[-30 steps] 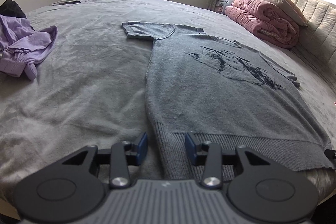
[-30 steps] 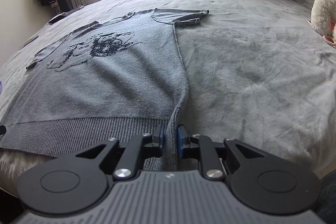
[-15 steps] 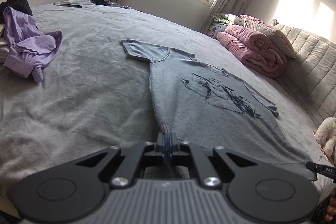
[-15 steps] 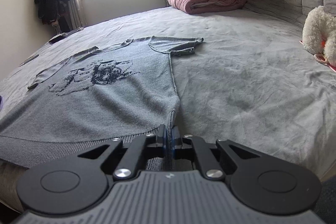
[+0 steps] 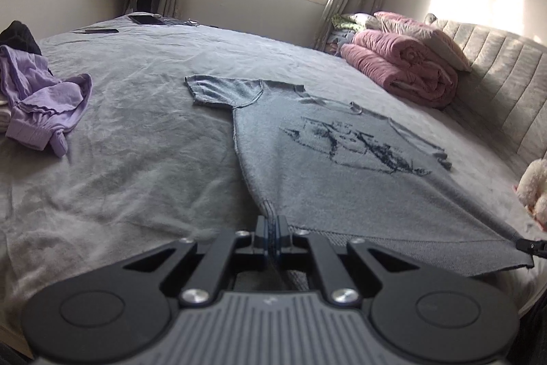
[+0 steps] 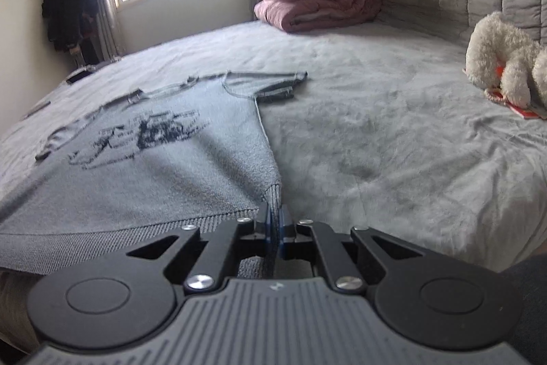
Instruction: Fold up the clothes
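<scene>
From the left wrist we see our left tongs (image 5: pixel 272 230) pinched tight on the hem corner of the tee (image 5: pixel 307 156), which lies flat on the bed (image 5: pixel 136 112) ahead, print up, collar far. The right tongs' tip (image 5: pixel 531 245) shows at the other hem corner, so the hem hangs taut between us.

From the right wrist, our right tongs (image 6: pixel 274 228) clamp that corner too; gripping both likely lets us carry the hem toward the collar evenly.

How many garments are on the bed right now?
2, maybe more: the grey t-shirt spread mid-bed, and a purple garment bunched at the left edge, with something dark behind it.
</scene>
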`<state>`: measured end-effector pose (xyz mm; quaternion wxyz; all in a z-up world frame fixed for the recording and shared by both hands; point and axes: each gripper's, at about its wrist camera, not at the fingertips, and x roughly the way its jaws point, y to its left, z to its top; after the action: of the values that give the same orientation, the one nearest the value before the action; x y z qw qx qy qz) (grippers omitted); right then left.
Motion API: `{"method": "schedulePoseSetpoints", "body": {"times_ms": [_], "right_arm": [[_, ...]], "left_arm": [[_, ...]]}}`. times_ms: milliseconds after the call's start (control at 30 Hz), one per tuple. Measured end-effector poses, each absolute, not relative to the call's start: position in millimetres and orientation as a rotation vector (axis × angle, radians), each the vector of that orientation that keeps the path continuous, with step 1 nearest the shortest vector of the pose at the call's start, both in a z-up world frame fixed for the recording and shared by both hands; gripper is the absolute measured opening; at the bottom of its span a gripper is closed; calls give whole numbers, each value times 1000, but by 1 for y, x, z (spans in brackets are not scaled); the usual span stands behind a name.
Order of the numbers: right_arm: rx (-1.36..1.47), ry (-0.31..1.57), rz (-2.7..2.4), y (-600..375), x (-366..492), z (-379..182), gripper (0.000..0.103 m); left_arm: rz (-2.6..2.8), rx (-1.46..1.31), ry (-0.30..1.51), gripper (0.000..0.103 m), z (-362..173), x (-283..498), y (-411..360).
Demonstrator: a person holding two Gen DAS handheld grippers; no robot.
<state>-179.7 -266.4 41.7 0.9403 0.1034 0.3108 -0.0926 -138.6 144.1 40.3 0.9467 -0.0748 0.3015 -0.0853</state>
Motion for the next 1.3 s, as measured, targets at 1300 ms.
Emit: {"method": "schedulePoseSetpoints", "body": {"times_ms": [1300], "right_arm": [[8, 863, 143, -274, 3, 33, 16]], "left_arm": [[-128, 46, 726, 30, 36, 13, 75]]}}
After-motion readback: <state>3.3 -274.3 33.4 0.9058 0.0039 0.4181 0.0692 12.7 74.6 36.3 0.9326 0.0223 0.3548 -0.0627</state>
